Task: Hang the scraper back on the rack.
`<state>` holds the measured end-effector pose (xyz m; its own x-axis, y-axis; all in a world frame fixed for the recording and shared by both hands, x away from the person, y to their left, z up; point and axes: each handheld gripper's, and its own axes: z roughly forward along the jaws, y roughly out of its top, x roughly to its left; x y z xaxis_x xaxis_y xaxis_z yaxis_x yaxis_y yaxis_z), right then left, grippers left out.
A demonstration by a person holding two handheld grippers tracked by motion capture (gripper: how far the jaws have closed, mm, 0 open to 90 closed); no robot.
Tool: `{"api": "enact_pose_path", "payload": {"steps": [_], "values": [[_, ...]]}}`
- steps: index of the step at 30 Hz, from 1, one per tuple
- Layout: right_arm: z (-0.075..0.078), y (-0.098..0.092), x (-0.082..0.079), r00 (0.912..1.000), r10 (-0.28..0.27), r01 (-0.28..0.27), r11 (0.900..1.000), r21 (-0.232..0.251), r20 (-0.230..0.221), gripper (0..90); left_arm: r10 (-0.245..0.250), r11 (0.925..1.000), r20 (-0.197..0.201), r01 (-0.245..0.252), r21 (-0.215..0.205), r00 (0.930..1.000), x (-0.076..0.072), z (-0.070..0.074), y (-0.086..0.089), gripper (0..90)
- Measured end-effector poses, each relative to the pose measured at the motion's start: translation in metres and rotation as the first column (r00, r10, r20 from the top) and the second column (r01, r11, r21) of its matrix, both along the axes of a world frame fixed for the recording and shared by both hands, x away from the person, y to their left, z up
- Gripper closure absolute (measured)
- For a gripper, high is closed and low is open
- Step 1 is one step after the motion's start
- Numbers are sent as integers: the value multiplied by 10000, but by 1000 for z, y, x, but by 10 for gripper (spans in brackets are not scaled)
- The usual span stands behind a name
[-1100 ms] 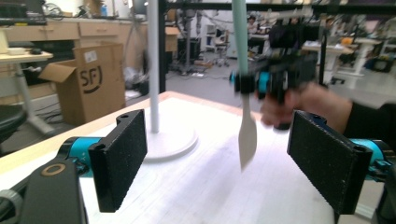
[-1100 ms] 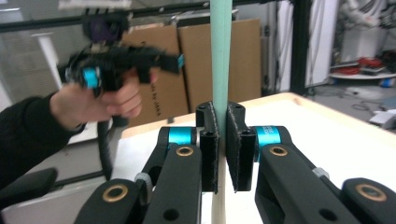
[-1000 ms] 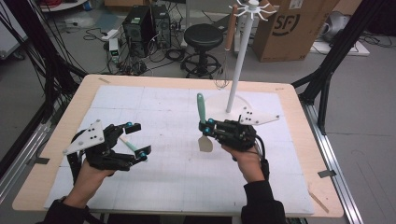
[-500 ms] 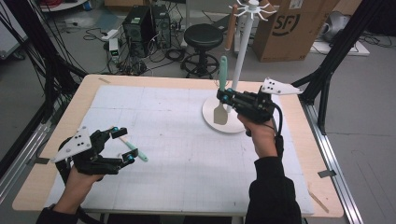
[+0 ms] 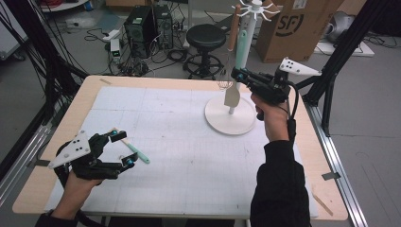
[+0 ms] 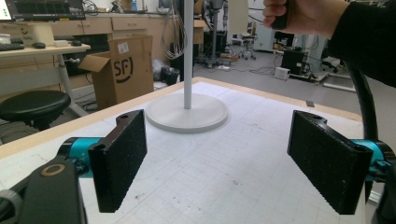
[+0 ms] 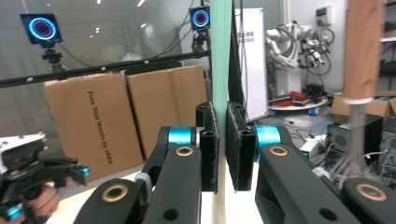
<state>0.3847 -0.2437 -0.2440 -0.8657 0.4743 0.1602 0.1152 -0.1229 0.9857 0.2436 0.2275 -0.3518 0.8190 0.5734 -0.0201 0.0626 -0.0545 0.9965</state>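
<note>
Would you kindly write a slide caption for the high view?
Right tool lifts a mint-handled spatula beside the white rack; left tool rests open by another utensil.

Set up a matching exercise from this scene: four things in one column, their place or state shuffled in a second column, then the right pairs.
Things:
1. spatula
2. whisk
3. left gripper
4. rack base

Place or state:
A. open, low over the mat
B. standing on the table
C. hanging from the rack's top
D. clamped in the right gripper

Pairs: 1-D, 2-C, 3-A, 4-B
</note>
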Motion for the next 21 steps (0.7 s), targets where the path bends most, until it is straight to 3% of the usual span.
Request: {"api": "enact_pose_path", "payload": {"steps": [4, 14, 21], "values": [[7, -5, 8, 9999, -156, 157, 9995, 261, -16, 845, -5, 10000, 19, 5, -38, 10000, 0, 0, 0, 204], [14, -7, 22, 9994, -288, 294, 9990, 344, -184, 845, 69, 10000, 40, -68, -15, 10000, -1, 2, 4, 204], [12, -13, 26, 9987, -404, 419, 9979, 501, -311, 844, 111, 9999, 26, -111, 43, 9999, 0, 3, 6, 204]]}}
